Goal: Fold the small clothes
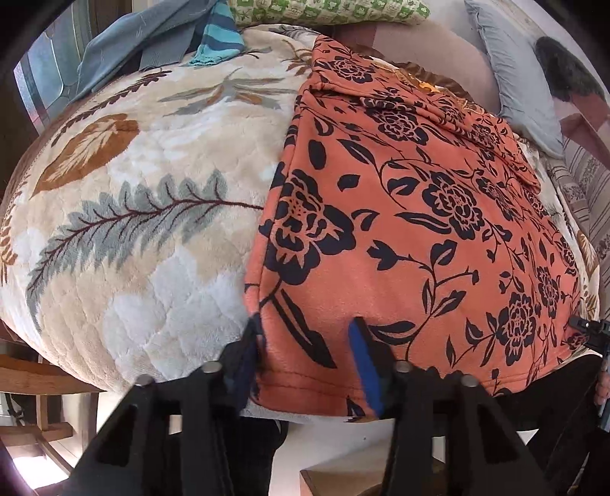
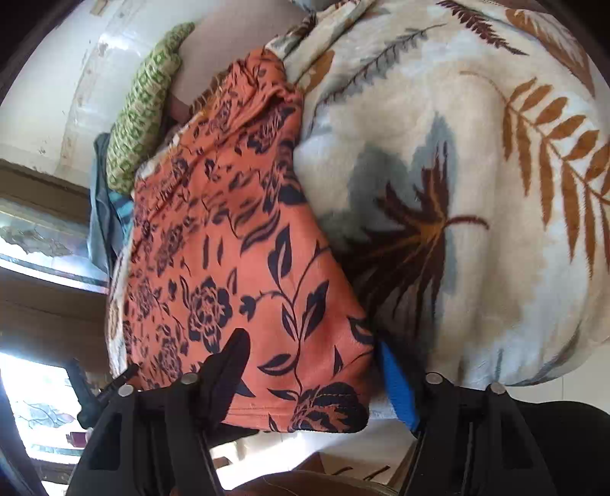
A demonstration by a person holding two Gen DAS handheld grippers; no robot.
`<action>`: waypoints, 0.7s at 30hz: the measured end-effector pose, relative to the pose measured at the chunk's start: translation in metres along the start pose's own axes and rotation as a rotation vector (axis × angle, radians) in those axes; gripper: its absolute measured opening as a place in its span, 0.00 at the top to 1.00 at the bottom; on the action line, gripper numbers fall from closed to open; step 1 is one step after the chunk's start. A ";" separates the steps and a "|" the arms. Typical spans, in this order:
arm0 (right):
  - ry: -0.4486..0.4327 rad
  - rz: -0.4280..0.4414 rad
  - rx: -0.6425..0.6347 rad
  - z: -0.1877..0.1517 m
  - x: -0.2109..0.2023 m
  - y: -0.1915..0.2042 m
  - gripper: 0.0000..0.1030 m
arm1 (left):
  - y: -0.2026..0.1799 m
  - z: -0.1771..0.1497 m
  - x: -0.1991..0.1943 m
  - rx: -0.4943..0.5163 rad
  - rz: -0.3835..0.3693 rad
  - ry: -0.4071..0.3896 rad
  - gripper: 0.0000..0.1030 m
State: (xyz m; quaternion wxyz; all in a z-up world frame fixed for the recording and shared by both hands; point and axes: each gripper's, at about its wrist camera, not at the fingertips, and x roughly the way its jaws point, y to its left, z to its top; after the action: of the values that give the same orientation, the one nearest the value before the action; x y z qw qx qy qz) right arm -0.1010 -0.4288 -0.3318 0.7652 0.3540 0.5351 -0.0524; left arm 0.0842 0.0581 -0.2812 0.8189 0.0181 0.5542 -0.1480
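My left tool (image 1: 305, 343) sits wide apart at the near hem of the orange floral garment (image 1: 411, 213), one finger at the garment's left corner, the blue-padded finger (image 1: 366, 366) lying on the cloth; it grips nothing that I can see. My right tool (image 2: 312, 362) straddles the opposite hem corner, its fingers spread with the cloth lying between them, not pinched. The garment (image 2: 228, 236) lies flat on the bed's leaf-print blanket (image 1: 145, 198), its hem at the near bed edge, a sleeve folded over its upper part. I judge the two tools are set at the two hem corners so both can close and carry the hem up toward the collar for the next fold.

The bed edge runs just under both tools, so there is little room to draw back. Ahead the blanket (image 2: 476, 190) offers open ground left and right of the garment. At the far side a green pillow (image 1: 328, 9), a grey pillow (image 1: 518, 91) and a blue heap of clothes (image 1: 160, 42) crowd the head of the bed, near the garment's top edge, limiting how far the fold can travel.
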 end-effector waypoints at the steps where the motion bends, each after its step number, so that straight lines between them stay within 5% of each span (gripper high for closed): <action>1: 0.009 -0.054 -0.042 -0.003 0.003 0.007 0.76 | 0.003 0.001 -0.001 -0.008 -0.002 0.001 0.79; 2: 0.014 -0.074 -0.070 -0.006 0.004 0.012 0.86 | 0.008 0.002 -0.003 -0.023 -0.028 0.001 0.91; 3: 0.026 -0.062 -0.082 -0.009 0.002 0.015 0.92 | 0.010 0.002 -0.006 -0.035 -0.064 -0.001 0.92; 6: 0.002 -0.014 -0.117 -0.010 -0.013 0.027 0.93 | 0.007 0.006 -0.020 -0.006 -0.116 -0.039 0.93; 10: -0.108 0.217 -0.099 0.007 -0.055 0.038 0.93 | 0.010 0.022 -0.047 -0.024 -0.218 -0.098 0.93; 14: -0.236 0.359 -0.076 0.036 -0.089 0.048 0.93 | 0.019 0.053 -0.072 -0.055 -0.287 -0.154 0.93; 21: -0.320 0.398 -0.031 0.108 -0.092 0.064 0.93 | 0.017 0.141 -0.079 -0.078 -0.328 -0.186 0.93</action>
State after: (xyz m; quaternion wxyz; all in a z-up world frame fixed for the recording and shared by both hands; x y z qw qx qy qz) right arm -0.0259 -0.4735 -0.2026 0.8407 0.4279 0.3278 0.0520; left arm 0.1892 0.0650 -0.1571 0.8317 -0.1182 0.4768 -0.2589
